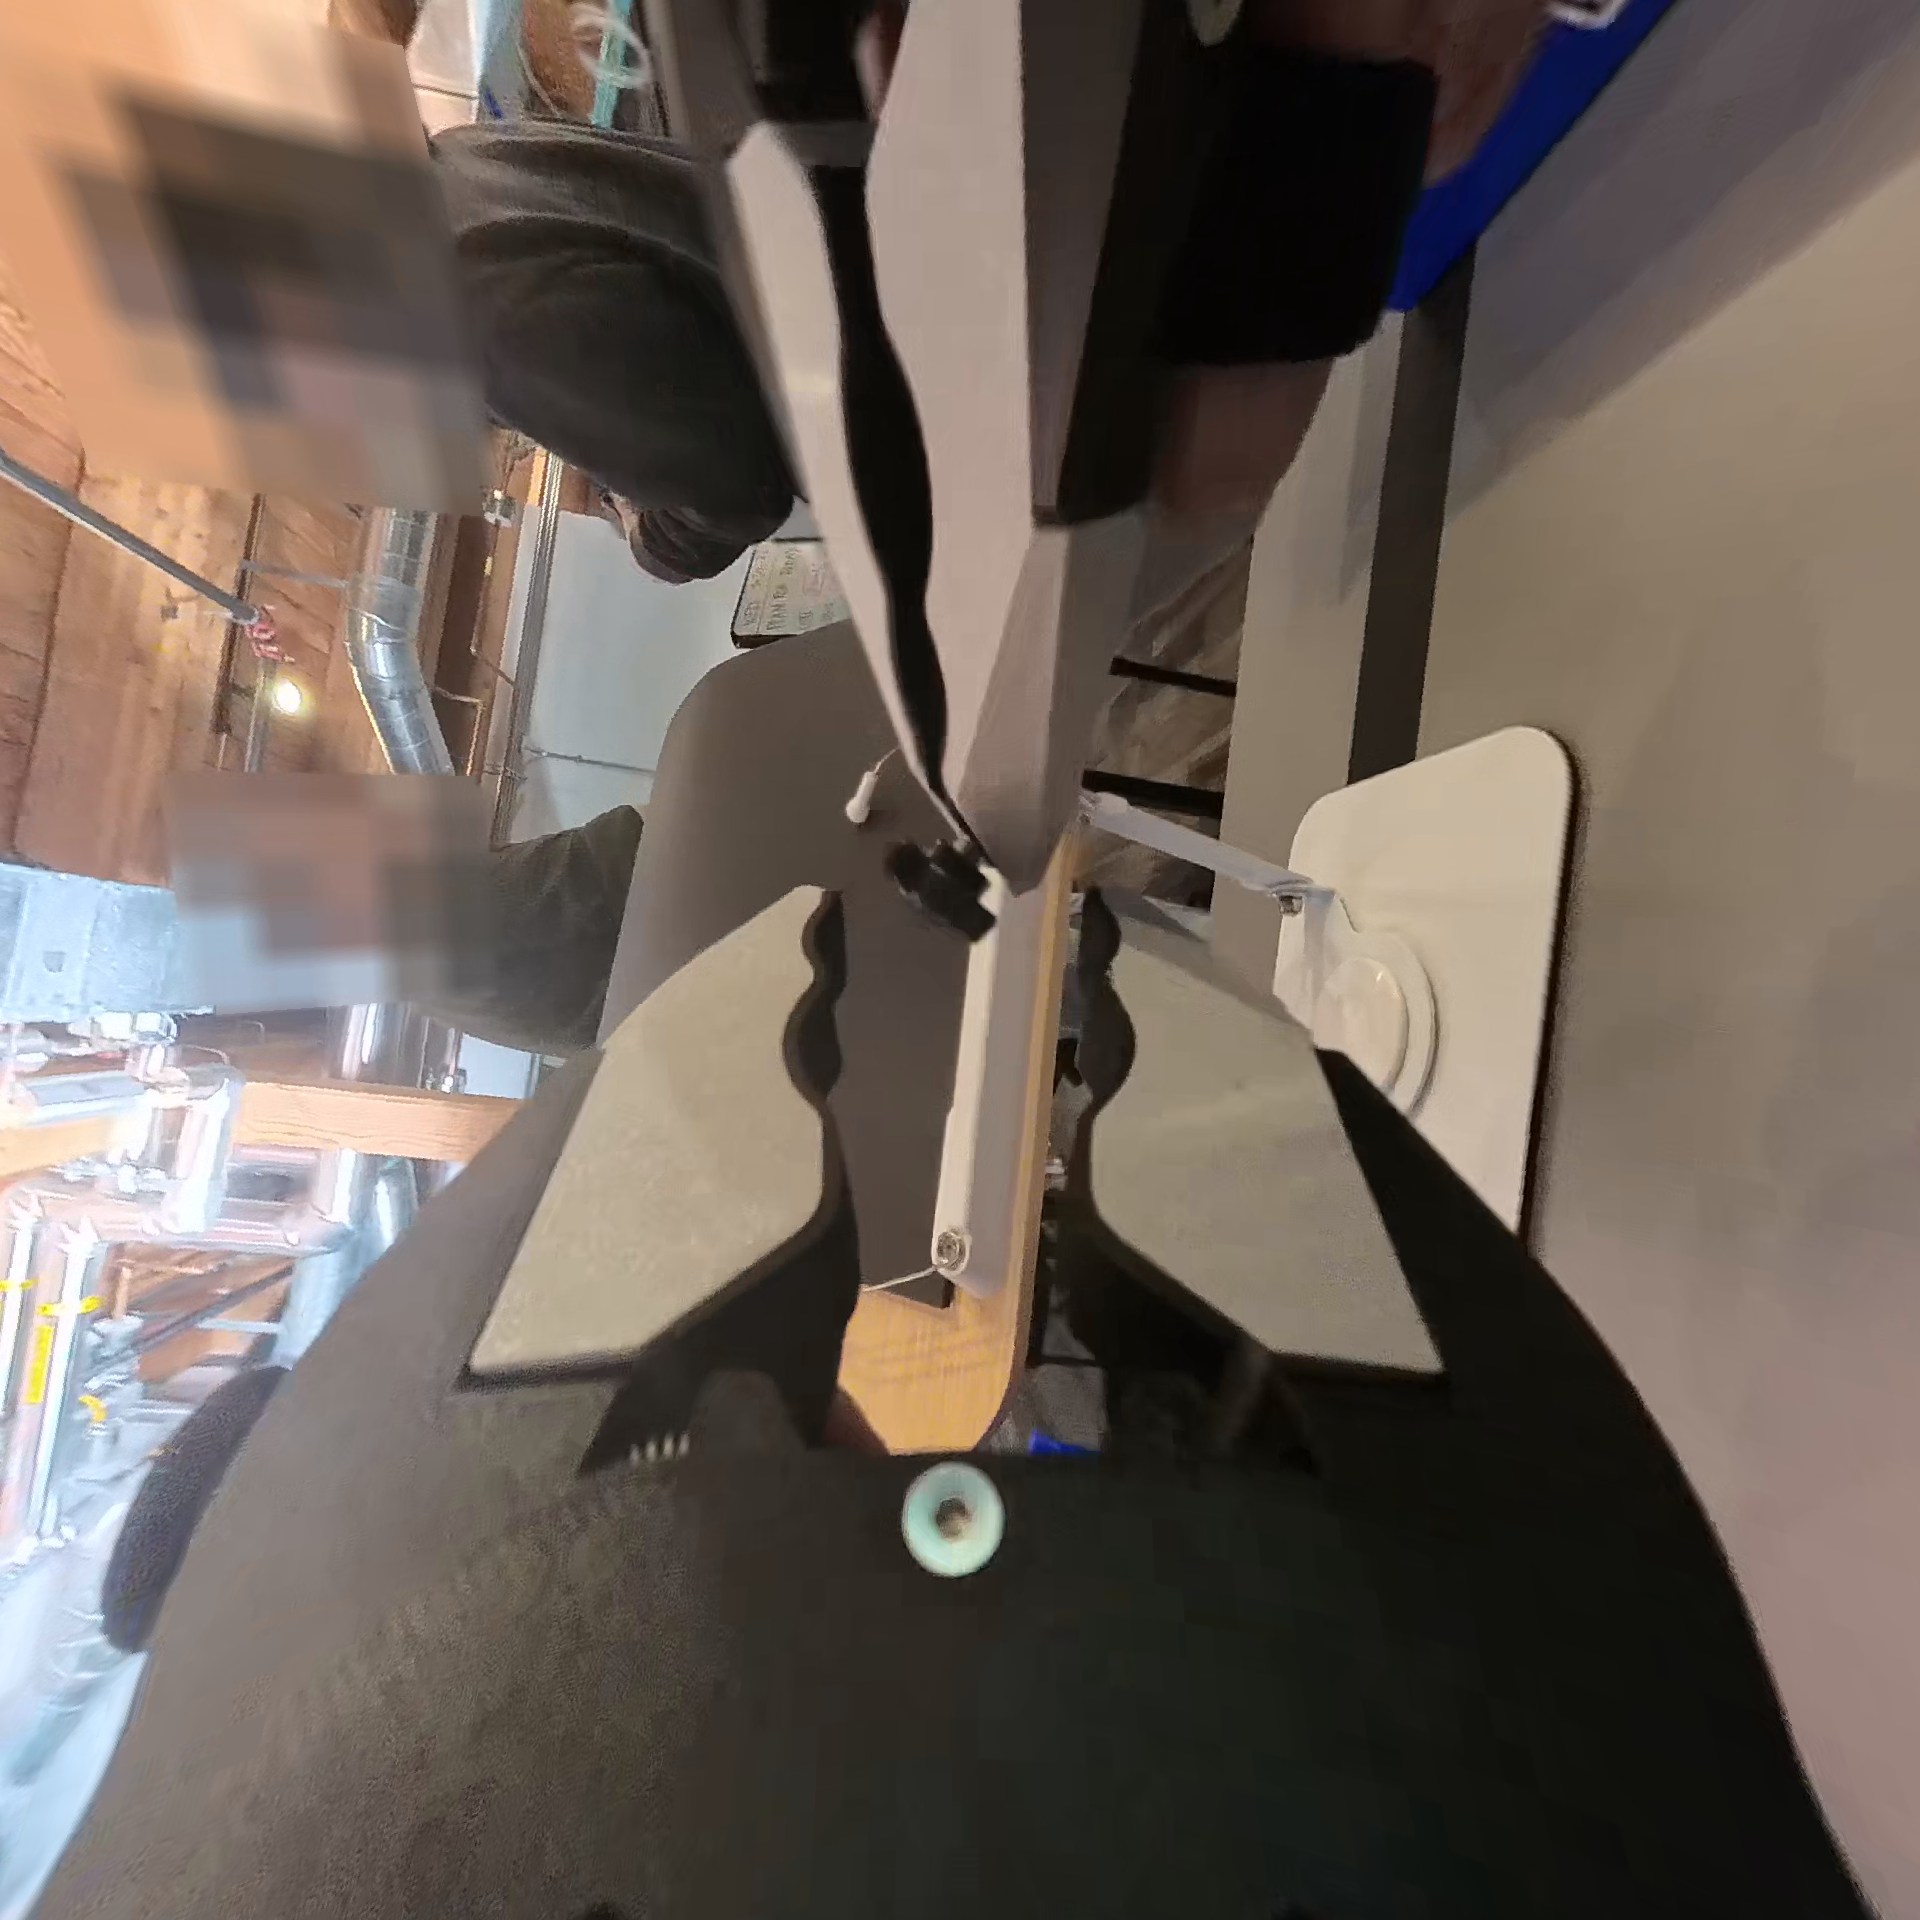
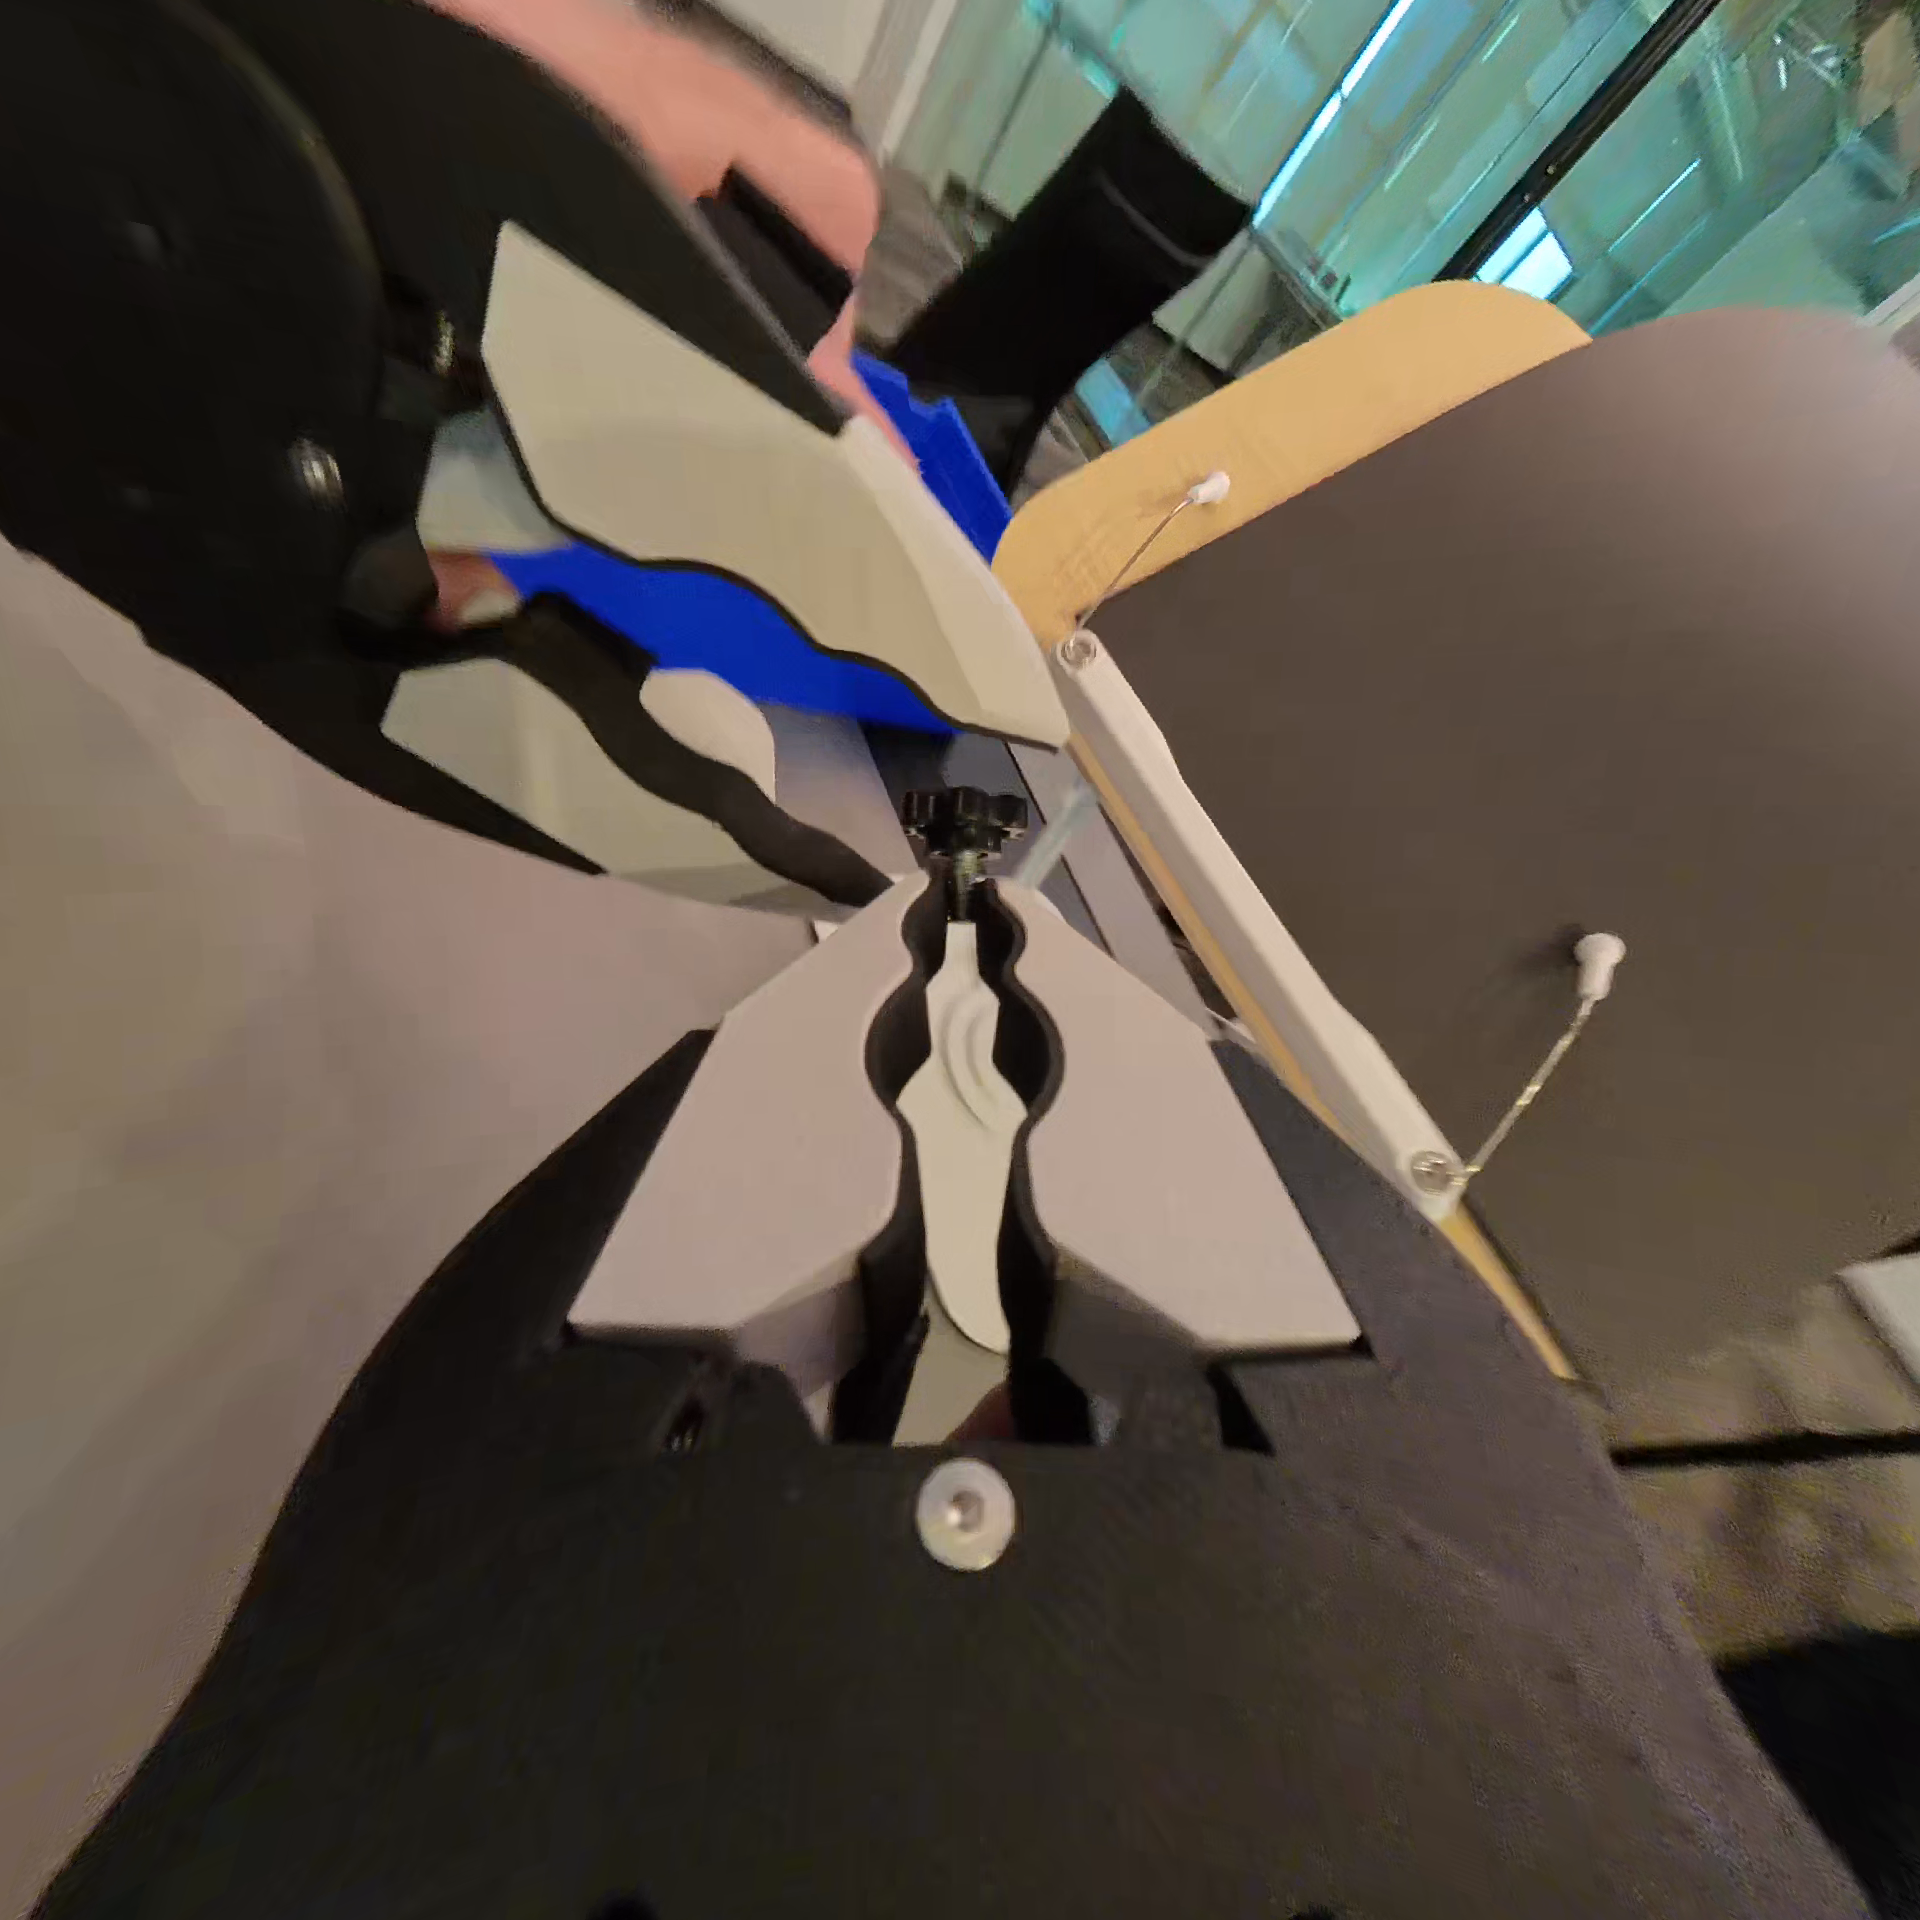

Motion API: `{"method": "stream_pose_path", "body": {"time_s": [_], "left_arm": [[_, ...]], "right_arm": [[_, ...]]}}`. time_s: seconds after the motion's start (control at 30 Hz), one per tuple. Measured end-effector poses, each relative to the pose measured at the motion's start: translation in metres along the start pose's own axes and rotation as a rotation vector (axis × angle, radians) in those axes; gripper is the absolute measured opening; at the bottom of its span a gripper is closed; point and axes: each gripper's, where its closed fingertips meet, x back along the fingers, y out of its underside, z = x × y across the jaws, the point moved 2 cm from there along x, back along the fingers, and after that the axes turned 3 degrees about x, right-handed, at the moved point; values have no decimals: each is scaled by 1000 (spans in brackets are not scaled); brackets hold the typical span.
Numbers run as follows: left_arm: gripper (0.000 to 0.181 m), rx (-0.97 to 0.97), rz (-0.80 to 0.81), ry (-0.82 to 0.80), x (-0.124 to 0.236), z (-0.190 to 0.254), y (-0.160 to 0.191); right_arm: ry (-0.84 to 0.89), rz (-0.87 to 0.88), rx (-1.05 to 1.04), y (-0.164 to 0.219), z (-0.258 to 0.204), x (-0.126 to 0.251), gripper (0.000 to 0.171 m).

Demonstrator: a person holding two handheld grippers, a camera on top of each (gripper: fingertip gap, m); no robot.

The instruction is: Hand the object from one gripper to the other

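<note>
The object is a flat panel, dark grey on one face (image 2: 1507, 779) and wood on the other (image 1: 935, 1361). It carries a white bar (image 1: 987, 1091), a black knob (image 2: 964, 808) and a flat white handle (image 2: 961, 1122). My right gripper (image 2: 951, 904) is shut on the white handle, just below the knob. In the left wrist view it comes down from the top (image 1: 992, 862). My left gripper (image 1: 961, 935) is open, with its jaws on either side of the bar and the panel's edge. In the right wrist view its upper fingertip (image 2: 997, 686) is right by the bar's end.
A grey table (image 1: 1714, 1143) lies at the right, with a white pad (image 1: 1455, 831) bearing a round disc. A blue container (image 2: 727, 623) sits behind the left gripper. A person in dark clothing (image 1: 603, 343) stands close, and glass walls are beyond.
</note>
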Motion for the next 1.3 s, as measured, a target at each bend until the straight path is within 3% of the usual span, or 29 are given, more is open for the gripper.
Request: {"method": "stream_pose_path", "body": {"time_s": [0.2,0.4,0.6,0.87,1.3], "left_arm": [[45,149,73,-119,3,-22,0],[46,146,132,-152,6,-24,-7],[33,98,205,-159,12,-22,-17],[32,101,224,-145,14,-20,-19],[27,6,266,-67,17,-2,-26]], "right_arm": [[-162,357,-517,-22,12,9,2],[-341,512,-717,-32,0,9,2],[-427,543,-757,-34,-7,10,2],[-477,553,-776,-33,-9,13,2],[-461,337,-477,-18,-24,16,3]]}}
